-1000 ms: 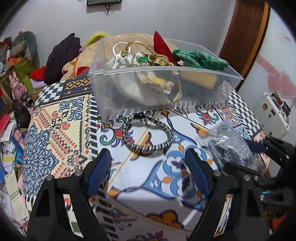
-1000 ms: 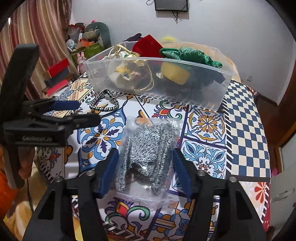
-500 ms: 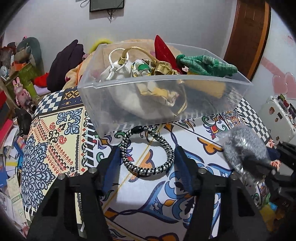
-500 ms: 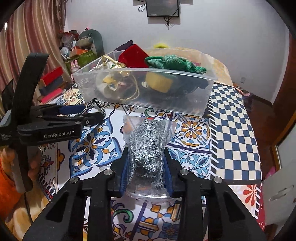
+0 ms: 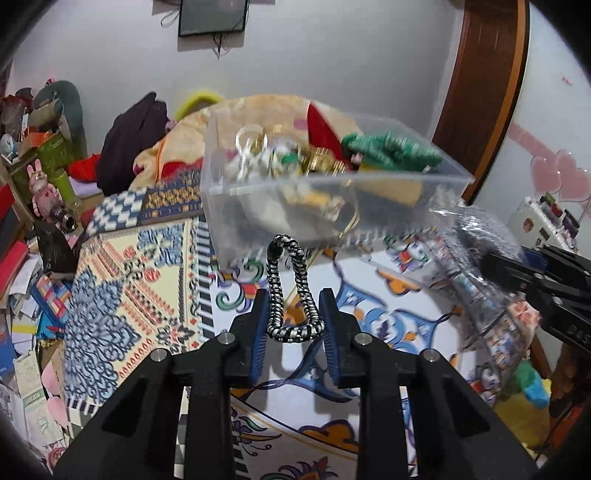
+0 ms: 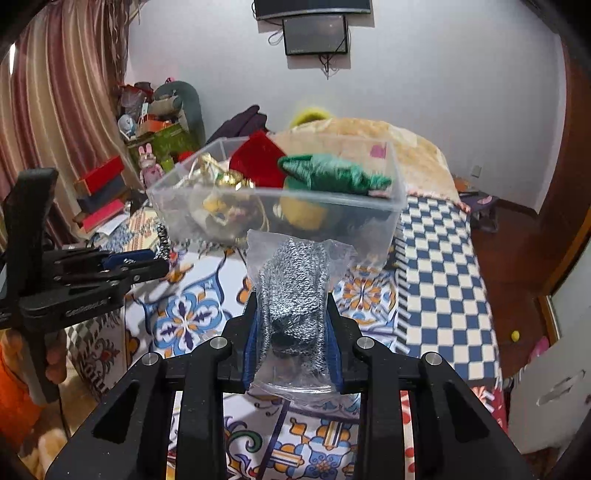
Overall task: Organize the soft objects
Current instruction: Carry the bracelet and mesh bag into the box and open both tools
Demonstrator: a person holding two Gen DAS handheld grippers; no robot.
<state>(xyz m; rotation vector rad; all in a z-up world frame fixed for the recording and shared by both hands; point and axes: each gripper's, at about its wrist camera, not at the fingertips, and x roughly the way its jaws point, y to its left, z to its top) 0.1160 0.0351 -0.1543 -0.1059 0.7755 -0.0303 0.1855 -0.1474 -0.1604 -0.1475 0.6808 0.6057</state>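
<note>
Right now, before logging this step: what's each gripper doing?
Left gripper: closed on the black-and-white braided loop.
Right gripper: closed on the bagged grey knit bundle.

Lived-in home bedroom, pretty cluttered

Striped curtains at left, wall-mounted TV at top centre, pink bunny toy and stacked boxes left, wooden door upper right.

White walls, striped curtain, wooden door, patterned bedspread.
</note>
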